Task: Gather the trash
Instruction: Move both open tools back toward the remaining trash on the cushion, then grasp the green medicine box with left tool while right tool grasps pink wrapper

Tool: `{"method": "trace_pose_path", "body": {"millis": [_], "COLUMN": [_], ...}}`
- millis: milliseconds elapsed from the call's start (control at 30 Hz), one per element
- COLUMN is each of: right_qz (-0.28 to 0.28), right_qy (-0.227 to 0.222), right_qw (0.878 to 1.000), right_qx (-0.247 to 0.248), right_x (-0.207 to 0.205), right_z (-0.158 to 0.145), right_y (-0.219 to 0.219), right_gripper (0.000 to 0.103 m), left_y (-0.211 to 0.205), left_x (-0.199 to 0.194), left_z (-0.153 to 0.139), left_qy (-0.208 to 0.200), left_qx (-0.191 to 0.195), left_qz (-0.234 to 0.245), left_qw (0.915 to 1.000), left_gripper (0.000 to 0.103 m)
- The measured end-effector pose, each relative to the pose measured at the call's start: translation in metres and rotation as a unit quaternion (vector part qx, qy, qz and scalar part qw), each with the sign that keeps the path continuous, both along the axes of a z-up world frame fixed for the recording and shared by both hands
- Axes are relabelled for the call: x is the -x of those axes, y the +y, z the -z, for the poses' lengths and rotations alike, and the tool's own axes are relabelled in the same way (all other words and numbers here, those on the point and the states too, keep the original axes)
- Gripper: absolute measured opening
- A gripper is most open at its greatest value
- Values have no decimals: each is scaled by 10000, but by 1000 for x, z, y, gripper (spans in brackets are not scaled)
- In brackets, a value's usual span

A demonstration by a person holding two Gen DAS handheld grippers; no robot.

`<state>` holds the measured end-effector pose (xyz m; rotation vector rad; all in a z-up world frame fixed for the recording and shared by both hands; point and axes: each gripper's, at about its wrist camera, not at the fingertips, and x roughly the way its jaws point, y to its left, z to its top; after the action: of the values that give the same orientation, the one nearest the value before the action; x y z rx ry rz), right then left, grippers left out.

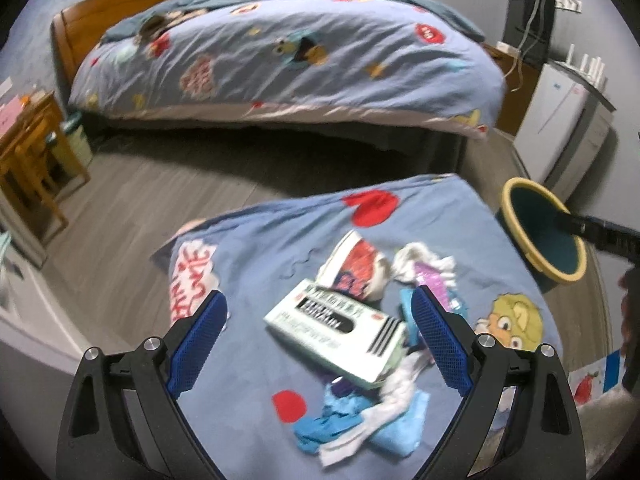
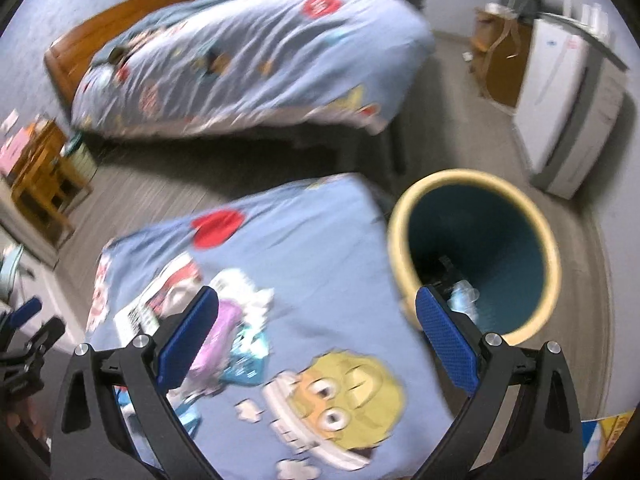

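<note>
Most trash is still uncollected: a box (image 1: pixel 340 338), a cup (image 1: pixel 354 266) and crumpled wrappers (image 1: pixel 360 412) lie on the near bed (image 1: pixel 256 240). The bin (image 2: pixel 476 252), right of it, holds a few scraps. Both the left gripper (image 1: pixel 320 332) and right gripper (image 2: pixel 318 328) have jaws spread, empty.

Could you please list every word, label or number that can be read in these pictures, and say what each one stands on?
Red lettering on the blue patterned cloth under the trash: letters show, blurred, unreadable.
Pale green cardboard box: black band with white print, unreadable.
Crushed white paper cup: red and blue print, unreadable.
Red round patch on the blue bed quilt: white marks, too small.
White cabinet: small blue mark, unreadable.
</note>
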<state>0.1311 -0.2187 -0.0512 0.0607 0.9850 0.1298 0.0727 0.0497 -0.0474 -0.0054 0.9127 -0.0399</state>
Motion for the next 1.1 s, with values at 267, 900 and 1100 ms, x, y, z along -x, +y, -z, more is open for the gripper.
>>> {"method": "trace_pose_path", "body": {"millis": [267, 900, 1100], "right_qz": [-415, -649, -775], "right_qy": [455, 1628, 1622], "right_qw": [9980, 9843, 9831], "right_qx": [103, -202, -338], "right_x": [-3, -24, -24], "right_z": [43, 108, 103], "right_y": [59, 87, 82], "right_gripper": [97, 21, 9], "left_y": [27, 29, 22], "left_x": [-3, -25, -34], "left_z": [17, 99, 112], "left_qy": [201, 1279, 1473], "left_qx": [-54, 766, 1277], "left_qz": [-350, -847, -917], "left_qw": [9992, 9852, 9765], "left_gripper": [93, 93, 88]}}
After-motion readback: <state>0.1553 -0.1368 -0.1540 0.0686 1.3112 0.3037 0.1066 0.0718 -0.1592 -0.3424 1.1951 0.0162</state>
